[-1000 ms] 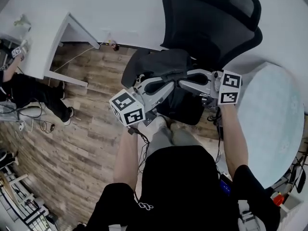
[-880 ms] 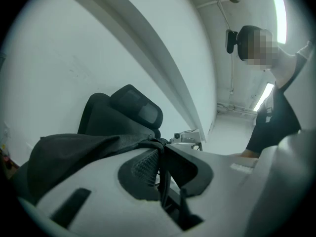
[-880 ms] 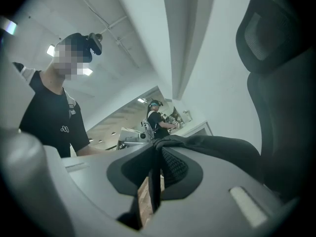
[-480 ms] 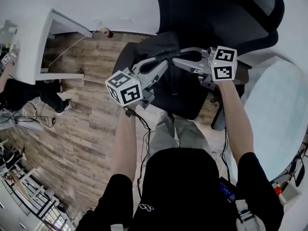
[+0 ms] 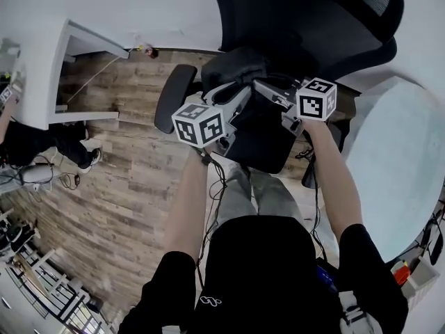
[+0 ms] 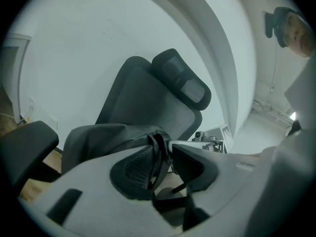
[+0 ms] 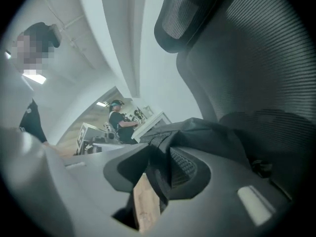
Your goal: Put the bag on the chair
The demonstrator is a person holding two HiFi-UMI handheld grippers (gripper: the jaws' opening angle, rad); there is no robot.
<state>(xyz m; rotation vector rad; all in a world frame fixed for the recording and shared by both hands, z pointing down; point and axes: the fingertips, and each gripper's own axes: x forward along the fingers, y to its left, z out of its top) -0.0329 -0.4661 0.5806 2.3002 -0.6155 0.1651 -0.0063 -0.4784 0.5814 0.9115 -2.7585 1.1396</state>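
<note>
A dark grey bag [image 5: 233, 65] lies slumped on the seat of the black mesh office chair [image 5: 306, 19]. Both grippers meet over it at its straps. My left gripper [image 5: 243, 92] comes in from the left, and its jaws are opening. In the left gripper view the black strap [image 6: 158, 154] still hangs between the pads of that gripper [image 6: 168, 152], loose on one side. My right gripper [image 5: 261, 88] is opening too. In its own view a fold of bag fabric [image 7: 217, 132] still lies between the jaws of that gripper [image 7: 158, 162]. The chair back [image 7: 256, 58] rises close behind.
The chair's left armrest [image 5: 170, 97] juts out beside my left gripper. A white desk [image 5: 42, 68] with a seated person [image 5: 42, 141] is at the left. A round pale table [image 5: 396, 172] stands at the right, and cables lie on the wooden floor [image 5: 125, 186].
Both grippers carried the bag up and forward onto the chair seat. The bag now rests there, and both sets of jaws have widened around its straps.
</note>
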